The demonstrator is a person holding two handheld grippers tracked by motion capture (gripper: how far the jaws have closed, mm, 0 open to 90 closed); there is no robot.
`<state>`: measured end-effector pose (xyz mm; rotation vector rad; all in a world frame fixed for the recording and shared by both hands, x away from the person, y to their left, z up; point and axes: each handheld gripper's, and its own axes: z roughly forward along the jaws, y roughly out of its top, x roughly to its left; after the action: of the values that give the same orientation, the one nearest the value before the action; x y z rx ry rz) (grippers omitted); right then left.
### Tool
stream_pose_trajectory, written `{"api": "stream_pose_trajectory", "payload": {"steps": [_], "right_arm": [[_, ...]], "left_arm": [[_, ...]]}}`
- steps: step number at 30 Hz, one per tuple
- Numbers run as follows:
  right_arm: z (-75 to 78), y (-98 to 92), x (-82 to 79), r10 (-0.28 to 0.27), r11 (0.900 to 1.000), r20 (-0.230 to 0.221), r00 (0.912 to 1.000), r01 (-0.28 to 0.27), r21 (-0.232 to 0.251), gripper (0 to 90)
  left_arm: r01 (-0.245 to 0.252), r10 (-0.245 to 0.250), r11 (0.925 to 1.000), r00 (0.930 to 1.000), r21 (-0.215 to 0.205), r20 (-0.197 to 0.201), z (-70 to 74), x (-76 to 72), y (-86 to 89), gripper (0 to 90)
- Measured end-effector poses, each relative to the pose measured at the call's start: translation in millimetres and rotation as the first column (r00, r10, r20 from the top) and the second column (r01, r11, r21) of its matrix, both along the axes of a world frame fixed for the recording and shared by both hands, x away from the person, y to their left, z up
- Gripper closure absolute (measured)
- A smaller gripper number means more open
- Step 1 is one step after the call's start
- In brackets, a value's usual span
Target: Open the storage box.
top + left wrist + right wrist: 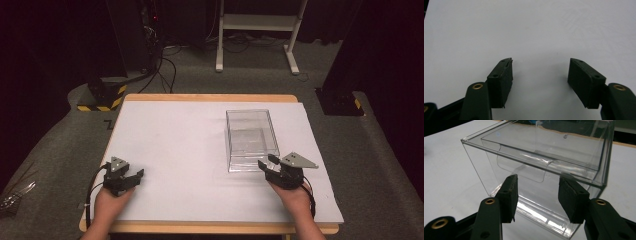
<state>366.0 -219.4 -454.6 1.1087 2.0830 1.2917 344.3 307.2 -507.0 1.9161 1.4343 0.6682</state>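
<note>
Facing the clear box point(541, 170) with my right gripper point(537, 195) agape, left gripper point(124, 178) likewise spread well away, I judge it light, slippery, best pinched at its front tab.

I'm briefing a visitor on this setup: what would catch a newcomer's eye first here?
The clear plastic box on the right half of the white table stands out first. The right gripper, jaws open, sits at its near end. The left gripper, also open, rests over bare table at the near left.

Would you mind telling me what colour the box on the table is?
The box is colourless, clear plastic; the right gripper view shows it best.
</note>
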Motion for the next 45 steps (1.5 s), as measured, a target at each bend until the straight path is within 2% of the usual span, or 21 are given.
{"api": "stream_pose_trajectory", "payload": {"steps": [6,9,11,15,21,30,35,38,41,45], "right_arm": [[-0.5,10.0,6.8,0.013,1.0,-0.007,0.9999,-0.013,-0.006,56.1],[-1.0,20.3,8.4,0.014,1.0,-0.005,0.9999,-0.015,-0.025,57.2],[-1.4,22.2,9.2,0.015,1.0,-0.009,0.9999,-0.015,-0.012,58.8],[-2.1,27.3,10.6,0.009,1.0,-0.001,1.0,-0.009,-0.015,59.5],[-3.5,32.9,19.6,0.025,1.0,-0.002,0.9997,-0.025,0.004,61.9],[-4.5,29.5,30.9,0.053,0.998,-0.011,0.9985,-0.053,0.032,63.8],[-4.9,23.0,31.9,0.078,0.994,-0.022,0.9967,-0.076,0.075,69.1],[-5.3,18.8,32.1,0.092,0.992,-0.026,0.9954,-0.09,0.084,72.6],[-6.7,12.1,32.0,0.118,0.987,-0.03,0.9925,-0.114,0.112,76.1],[-7.8,8.4,28.0,0.139,0.985,-0.022,0.9901,-0.136,0.111,77.8]], "left_arm": [[0.001,-0.001,1.0,1.0,0.0,0.0,0.0,0.0,0.2,36.8],[0.002,-0.002,1.0,1.0,-0.001,-0.001,0.1,0.1,0.3,36.8],[0.003,-0.003,1.0,1.0,-0.001,-0.001,0.1,0.1,0.3,36.8],[0.004,-0.004,1.0,1.0,0.001,-0.001,0.1,0.3,0.6,36.8],[0.004,-0.004,1.0,1.0,0.001,-0.001,0.1,0.3,0.5,36.7],[0.005,-0.005,1.0,1.0,0.0,-0.001,0.1,0.3,0.5,36.8],[0.004,-0.004,1.0,1.0,0.0,-0.001,0.1,0.2,0.5,36.8],[0.004,-0.004,1.0,1.0,0.0,-0.001,0.1,0.2,0.4,36.8],[0.003,-0.003,1.0,1.0,-0.001,-0.001,0.0,0.1,0.3,36.8],[0.003,-0.003,1.0,1.0,0.0,-0.001,0.0,-0.1,0.2,36.8]]}}
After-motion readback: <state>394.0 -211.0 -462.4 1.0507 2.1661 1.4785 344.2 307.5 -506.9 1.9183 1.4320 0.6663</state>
